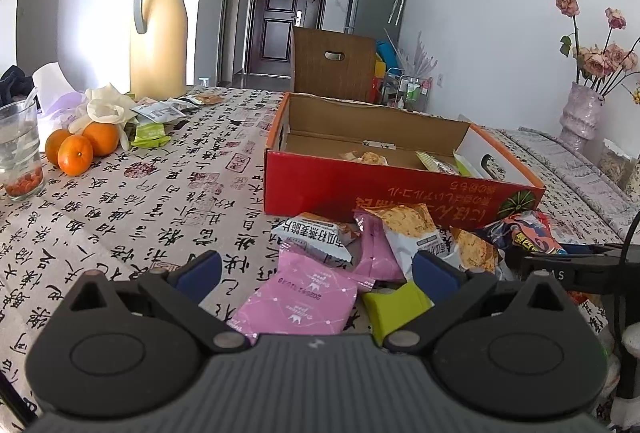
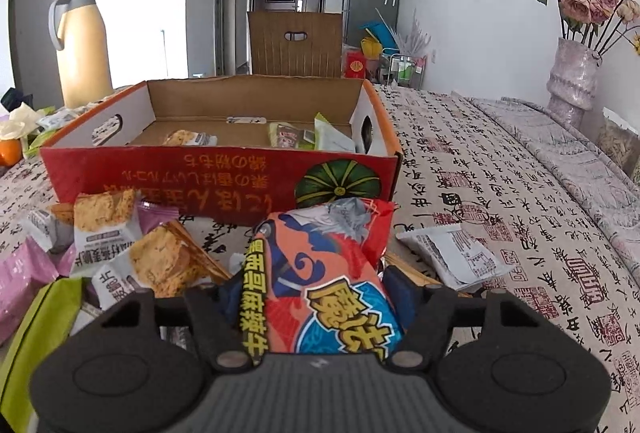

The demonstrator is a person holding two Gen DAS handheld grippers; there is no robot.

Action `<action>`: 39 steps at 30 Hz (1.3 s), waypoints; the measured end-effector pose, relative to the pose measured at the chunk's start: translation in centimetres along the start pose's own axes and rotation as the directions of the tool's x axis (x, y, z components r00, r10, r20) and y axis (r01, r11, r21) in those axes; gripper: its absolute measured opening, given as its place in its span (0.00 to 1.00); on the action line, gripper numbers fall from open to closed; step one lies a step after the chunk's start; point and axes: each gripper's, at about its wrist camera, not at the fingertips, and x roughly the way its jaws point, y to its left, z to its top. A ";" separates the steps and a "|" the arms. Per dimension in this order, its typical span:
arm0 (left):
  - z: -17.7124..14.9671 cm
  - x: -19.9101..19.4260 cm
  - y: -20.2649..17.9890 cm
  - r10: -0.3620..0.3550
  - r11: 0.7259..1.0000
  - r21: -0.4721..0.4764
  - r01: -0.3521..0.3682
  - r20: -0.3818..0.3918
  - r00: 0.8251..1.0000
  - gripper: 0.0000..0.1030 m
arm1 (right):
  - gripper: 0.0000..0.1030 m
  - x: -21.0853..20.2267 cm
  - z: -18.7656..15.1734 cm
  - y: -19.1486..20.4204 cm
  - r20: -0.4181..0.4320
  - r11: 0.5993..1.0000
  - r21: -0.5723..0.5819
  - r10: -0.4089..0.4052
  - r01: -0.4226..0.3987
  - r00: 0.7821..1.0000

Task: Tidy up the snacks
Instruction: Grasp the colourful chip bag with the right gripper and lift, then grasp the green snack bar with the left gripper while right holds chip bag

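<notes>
The right gripper (image 2: 316,297) at lower centre has its jaws clamped on the red snack bag (image 2: 320,273); the left gripper (image 1: 316,273) jaws stand open above the pink packet (image 1: 296,301)

The bench (image 1: 160,201) carries a matt woven cloth printed with black calligraphy. The box (image 2: 224,177) is corrugated cardboard: raw brown inside, smooth printed red outside. The snack packets (image 1: 304,293) are glossy plastic film; the red-and-blue packet (image 2: 320,273) shows a crinkled foil sheen. The tongs (image 2: 316,297) are matt black plastic with ribbed grey housing. The jug (image 1: 160,33) is smooth satin plastic.
</notes>
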 end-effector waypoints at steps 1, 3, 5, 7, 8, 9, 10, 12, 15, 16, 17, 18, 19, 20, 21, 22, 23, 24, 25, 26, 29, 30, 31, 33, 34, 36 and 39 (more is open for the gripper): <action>0.0 0.0 -0.1 0.002 1.000 -0.001 -0.002 -0.002 1.000 1.00 | 0.63 -0.1 0.0 0.0 0.004 1.000 0.000 0.002 -0.002 1.000; 0.0 0.0 -0.1 0.004 1.000 -0.001 -0.004 -0.005 1.000 1.00 | 0.61 -0.5 -0.1 -0.1 0.016 1.000 0.001 0.007 -0.007 1.000; 0.0 -0.1 -0.2 0.007 1.000 0.002 -0.007 -0.006 1.000 1.00 | 0.56 -0.9 -0.1 -0.2 0.030 1.000 0.010 0.014 -0.015 0.999; 0.0 -0.1 -0.3 0.009 1.000 0.001 -0.009 -0.006 1.000 1.00 | 0.53 -1.5 -0.1 -0.6 0.047 0.999 0.023 0.025 -0.027 0.999; 0.0 -0.1 -0.3 0.010 1.000 -0.001 -0.010 -0.008 1.000 1.00 | 0.53 -1.8 -0.2 -0.6 0.058 0.999 0.020 0.027 -0.028 0.998; 0.1 -0.1 -0.4 0.010 1.000 -0.001 -0.010 -0.009 1.000 1.00 | 0.53 -2.1 -0.2 -0.7 0.067 0.999 0.016 0.027 -0.028 0.997; 0.1 -0.1 -0.4 0.013 1.000 -0.001 -0.013 -0.010 1.000 1.00 | 0.52 -2.4 -0.2 -0.8 0.075 0.999 0.014 0.028 -0.029 0.997; 0.1 -0.1 -0.5 0.018 1.000 -0.004 -0.018 -0.013 1.000 1.00 | 0.52 -3.2 -0.3 -1.0 0.094 0.999 0.017 0.031 -0.033 0.995; 0.0 -0.2 -0.7 0.021 1.000 -0.004 -0.021 -0.015 1.000 1.00 | 0.52 -4.5 -0.5 -1.5 0.128 0.999 0.026 0.036 -0.040 0.991; 0.0 -0.2 -0.8 0.021 1.000 -0.002 -0.021 -0.019 1.000 1.00 | 0.52 -4.9 -0.7 -1.6 0.136 0.999 0.031 0.038 -0.043 0.990; 0.1 -0.2 -0.9 0.020 1.000 0.000 -0.020 -0.024 0.999 1.00 | 0.52 -5.3 -0.8 -1.8 0.145 0.998 0.035 0.039 -0.045 0.989; 0.1 -0.2 -1.0 0.019 1.000 0.001 -0.018 -0.030 0.999 1.00 | 0.52 -5.8 -1.0 -2.0 0.155 0.998 0.039 0.040 -0.047 0.987; 0.1 -0.2 -1.1 0.017 1.000 0.002 -0.017 -0.037 0.999 1.00 | 0.52 -6.2 -1.2 -2.1 0.162 0.998 0.040 0.043 -0.050 0.986; 0.0 -0.2 -1.3 0.015 1.000 0.004 -0.015 -0.046 0.999 1.00 | 0.52 -6.6 -1.4 -2.2 0.170 0.998 0.042 0.045 -0.053 0.984; 0.0 -0.3 -1.5 0.012 1.000 0.006 -0.012 -0.052 0.999 1.00 | 0.52 -7.1 -1.7 -2.3 0.178 0.998 0.042 0.047 -0.056 0.983; 0.0 -0.3 -1.7 0.010 1.000 0.008 -0.009 -0.057 0.998 1.00 | 0.52 -7.4 -1.9 -2.3 0.184 0.997 0.041 0.050 -0.058 0.982; -0.1 -0.4 -2.0 0.009 1.000 0.012 -0.008 -0.065 0.998 1.00 | 0.52 -7.8 -2.1 -2.4 0.190 0.997 0.043 0.053 -0.062 0.980; -0.1 -0.4 -2.2 0.009 1.000 0.016 -0.008 -0.070 0.997 1.00 | 0.52 -8.1 -2.3 -2.5 0.194 0.997 0.049 0.057 -0.067 0.979; -0.2 -0.5 -2.5 0.006 1.000 0.018 -0.005 -0.073 0.997 1.00 | 0.52 -8.3 -2.6 -2.6 0.197 0.996 0.056 0.060 -0.072 0.979; -0.3 -0.5 -2.7 0.004 1.000 0.021 -0.002 -0.076 0.997 1.00 | 0.52 -8.5 -2.8 -2.7 0.198 0.995 0.063 0.063 -0.077 0.978; -0.5 -0.4 -3.4 0.011 1.000 0.030 -0.008 -0.089 0.996 1.00 | 0.52 -8.8 -3.6 -2.9 0.195 0.994 0.069 0.075 -0.090 0.978; -0.6 -0.4 -3.5 0.012 0.999 0.032 -0.009 -0.095 0.995 1.00 | 0.52 -8.9 -3.9 -2.9 0.194 0.993 0.072 0.080 -0.095 0.978; -0.7 -0.4 -3.7 0.015 0.999 0.034 -0.011 -0.102 0.995 1.00 | 0.52 -9.0 -4.0 -2.9 0.194 0.992 0.073 0.084 -0.099 0.977; -1.0 -0.4 -4.0 0.024 0.999 0.036 -0.020 -0.119 0.993 1.00 | 0.52 -9.2 -4.4 -3.0 0.195 0.991 0.079 0.091 -0.109 0.976; -1.1 -0.5 -4.2 0.024 0.999 0.038 -0.019 -0.123 0.992 1.00 | 0.52 -9.2 -4.6 -2.9 0.195 0.990 0.081 0.094 -0.112 0.976; -1.5 -0.8 -4.7 0.026 0.999 0.051 -0.020 -0.126 0.992 1.00 | 0.52 -9.3 -5.0 -2.9 0.192 0.989 0.084 0.102 -0.120 0.976; -2.0 -0.9 -5.3 0.026 0.997 0.069 -0.016 -0.137 0.990 1.00 | 0.52 -9.4 -5.6 -2.9 0.183 0.988 0.087 0.109 -0.127 0.977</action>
